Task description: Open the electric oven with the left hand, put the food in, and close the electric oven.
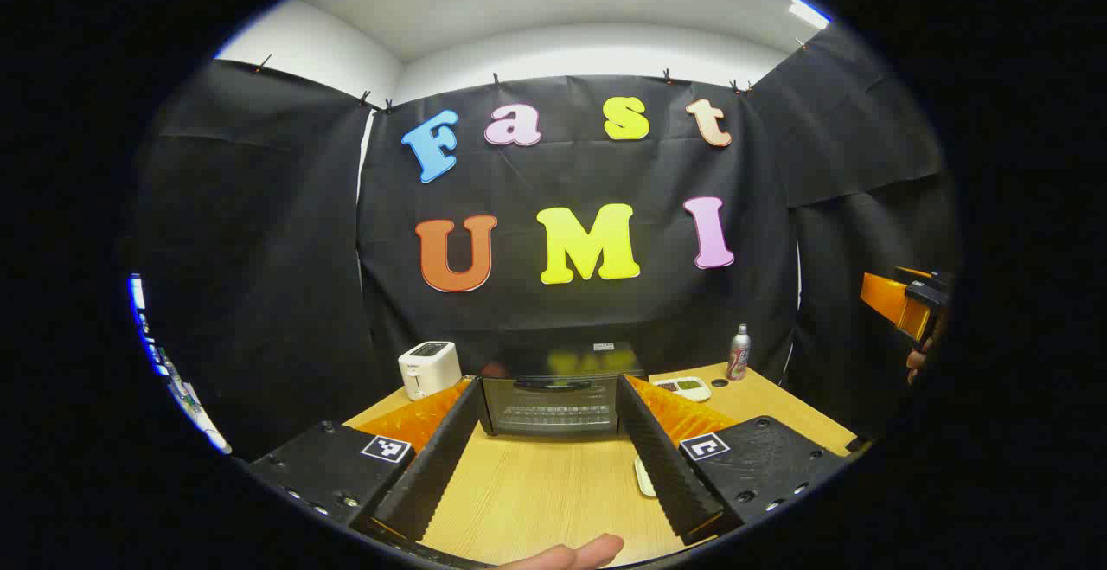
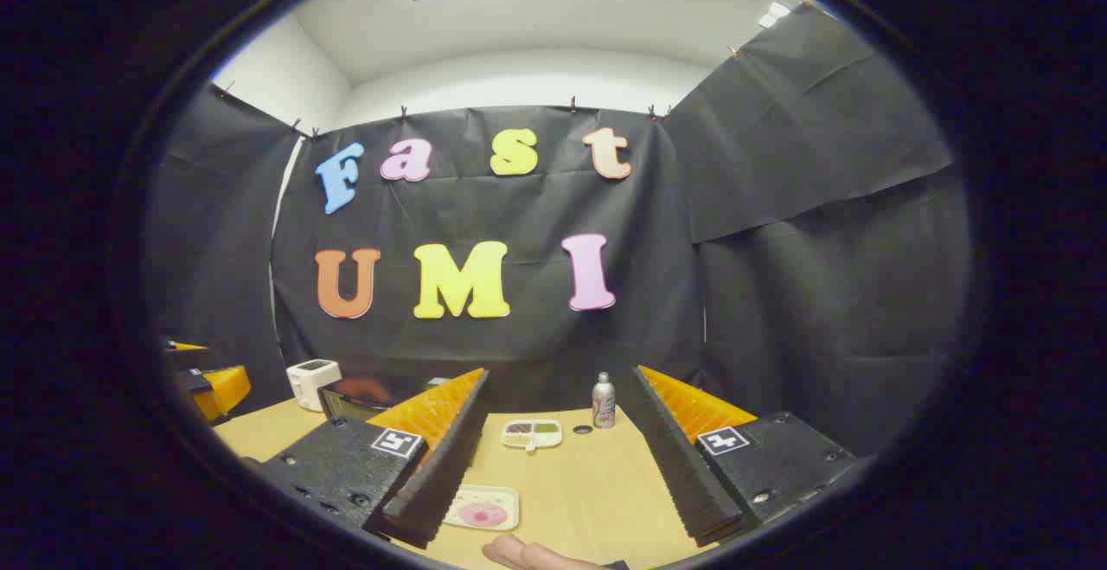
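white toaster (image 1: 429, 368): on the wooden table (image 1: 536, 492), far ahead and left of the left tool's fingers; in the right gripper view (image 2: 313, 382), ahead and left of that tool.
metal bottle (image 2: 603, 400): upright at the table's far edge, ahead between the right tool's fingers; in the left gripper view (image 1: 738, 352), ahead and right.
small divided dish (image 2: 531, 433): lying flat, just left of the bottle, holding dark, pale and green fillings.
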`<state>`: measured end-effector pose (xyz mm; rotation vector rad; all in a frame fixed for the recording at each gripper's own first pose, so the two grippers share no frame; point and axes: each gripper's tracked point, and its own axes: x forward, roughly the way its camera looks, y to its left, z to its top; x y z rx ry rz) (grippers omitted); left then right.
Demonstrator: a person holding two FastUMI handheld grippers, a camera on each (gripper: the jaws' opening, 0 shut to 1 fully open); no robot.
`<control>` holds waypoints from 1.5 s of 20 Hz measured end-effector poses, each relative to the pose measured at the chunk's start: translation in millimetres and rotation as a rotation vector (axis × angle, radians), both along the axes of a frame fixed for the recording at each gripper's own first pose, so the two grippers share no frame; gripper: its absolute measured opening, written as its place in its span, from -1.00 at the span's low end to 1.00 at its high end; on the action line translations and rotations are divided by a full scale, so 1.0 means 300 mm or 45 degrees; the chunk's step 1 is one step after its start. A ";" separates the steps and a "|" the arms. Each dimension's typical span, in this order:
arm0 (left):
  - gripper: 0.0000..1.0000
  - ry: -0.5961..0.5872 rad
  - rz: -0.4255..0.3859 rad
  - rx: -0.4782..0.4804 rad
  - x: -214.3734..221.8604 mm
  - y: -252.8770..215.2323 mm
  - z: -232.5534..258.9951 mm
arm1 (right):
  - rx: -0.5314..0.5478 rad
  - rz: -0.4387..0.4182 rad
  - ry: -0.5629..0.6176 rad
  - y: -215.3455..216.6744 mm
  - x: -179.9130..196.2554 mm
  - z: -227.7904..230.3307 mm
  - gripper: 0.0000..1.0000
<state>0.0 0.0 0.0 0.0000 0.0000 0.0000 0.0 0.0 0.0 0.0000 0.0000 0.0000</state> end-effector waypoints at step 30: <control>0.94 -0.014 0.122 -0.012 0.042 0.196 -0.089 | 0.001 0.191 1.038 0.100 0.479 -0.769 1.00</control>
